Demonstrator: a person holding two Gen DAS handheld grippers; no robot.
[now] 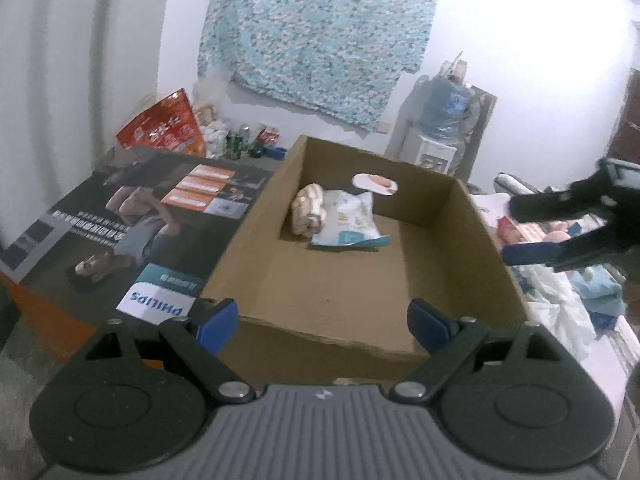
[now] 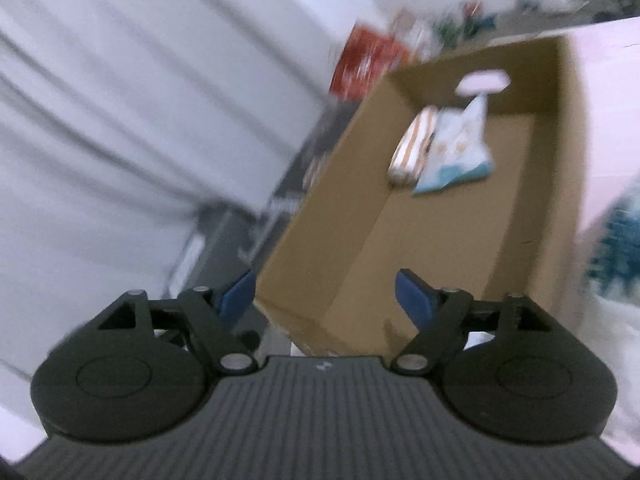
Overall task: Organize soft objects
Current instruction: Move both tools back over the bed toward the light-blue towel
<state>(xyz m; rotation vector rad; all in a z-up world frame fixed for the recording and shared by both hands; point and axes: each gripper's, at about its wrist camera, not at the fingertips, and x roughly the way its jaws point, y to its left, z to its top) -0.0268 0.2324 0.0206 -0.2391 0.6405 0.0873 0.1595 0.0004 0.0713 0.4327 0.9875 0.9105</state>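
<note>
The right tool (image 2: 326, 294) is released and empty, the left tool (image 1: 322, 322) also wide; beyond them the cardboard box (image 1: 348, 280) holds a striped roll (image 1: 308, 210) touching a blue pack (image 1: 350, 220); next, probably fetch another soft item

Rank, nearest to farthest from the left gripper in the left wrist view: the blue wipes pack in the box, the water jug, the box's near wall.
From the left gripper:
1. Near wall of the cardboard box, right between the fingers.
2. Blue wipes pack, far end of the box floor.
3. Water jug, behind the box, on the right by the wall.
</note>
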